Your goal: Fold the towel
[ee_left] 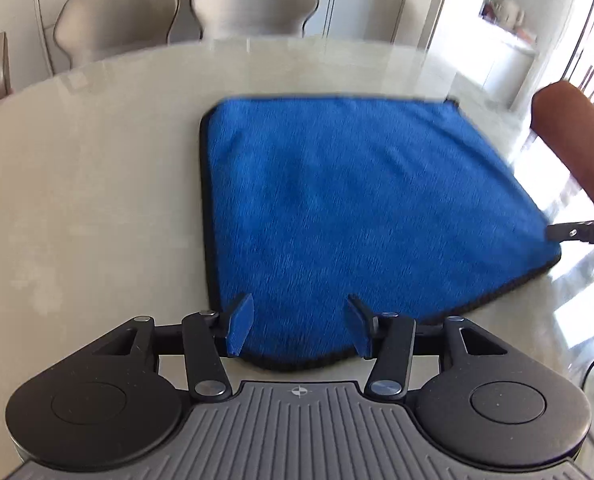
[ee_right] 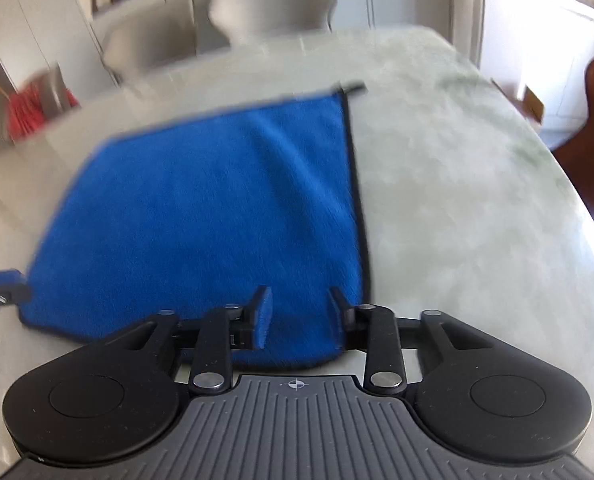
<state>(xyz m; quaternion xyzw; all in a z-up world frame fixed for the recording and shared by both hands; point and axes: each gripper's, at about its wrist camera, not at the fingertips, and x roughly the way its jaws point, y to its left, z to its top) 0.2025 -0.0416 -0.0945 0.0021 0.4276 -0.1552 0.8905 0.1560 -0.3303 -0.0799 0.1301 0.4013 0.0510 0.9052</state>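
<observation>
The blue towel (ee_left: pixel 361 208) lies flat mid-frame on the tabletop (ee_left: pixel 97 184). Both the left gripper (ee_left: pixel 300 330) and right gripper (ee_right: pixel 298 316) stand open over its near edge at lower centre, gripping nothing. Closing on one layer only, or unevenly, could skew the fold.

Grey chairs (ee_left: pixel 253 4) behind pale table (ee_left: pixel 97 184)

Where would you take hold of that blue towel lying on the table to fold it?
By its two near corners, one per gripper, coming low from the near edge. The towel lies flat on the table, so only its dark-bound rim offers a lip. The left gripper and right gripper hang there, jaws open.
</observation>
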